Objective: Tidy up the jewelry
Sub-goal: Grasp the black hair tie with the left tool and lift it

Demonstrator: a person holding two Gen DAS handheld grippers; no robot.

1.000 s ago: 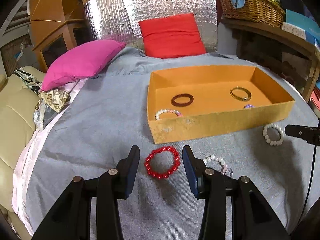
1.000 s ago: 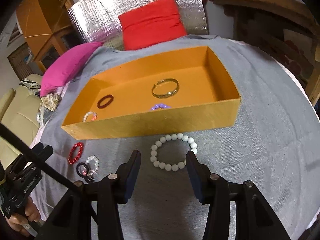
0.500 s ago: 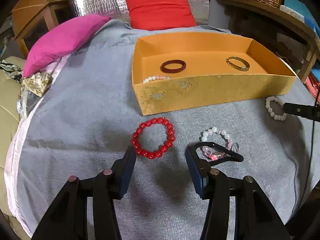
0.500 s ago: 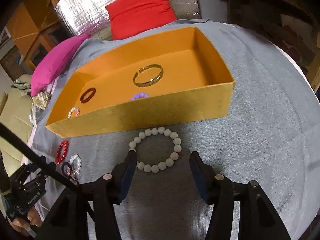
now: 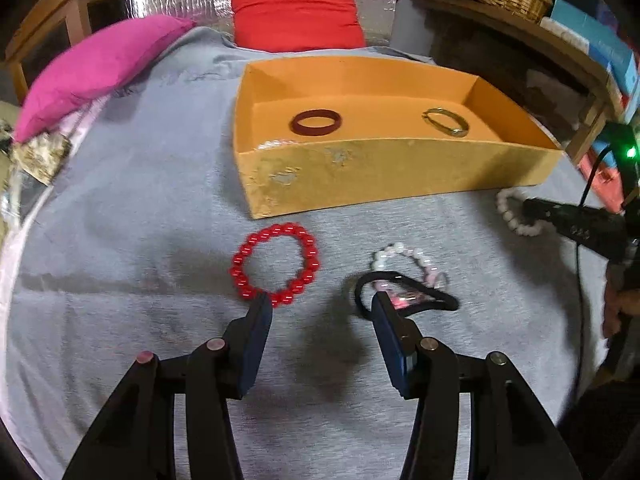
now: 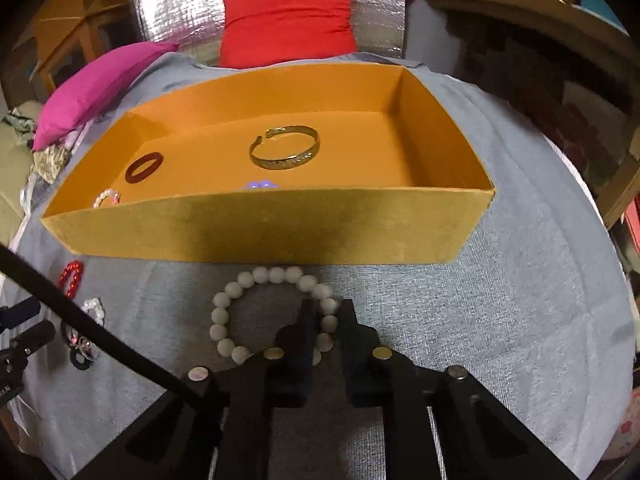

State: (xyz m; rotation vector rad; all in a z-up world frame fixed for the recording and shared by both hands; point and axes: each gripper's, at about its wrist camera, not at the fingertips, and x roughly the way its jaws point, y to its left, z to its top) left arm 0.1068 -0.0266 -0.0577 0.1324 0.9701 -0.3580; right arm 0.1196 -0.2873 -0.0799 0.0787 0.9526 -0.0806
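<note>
Right gripper (image 6: 326, 316) just clamped on the white bead bracelet (image 6: 256, 280) — round matte beads; left gripper (image 5: 318, 312) apart

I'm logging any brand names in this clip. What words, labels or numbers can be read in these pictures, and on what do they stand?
No text reads clearly.
White lettering on the left gripper body, at the left edge of the right wrist view: cut off and too small to read.
Blue boxes on the shelf: no legible print.
Orange box: only scuffs on its front wall, no writing.
Bracelets: no markings visible.
</note>
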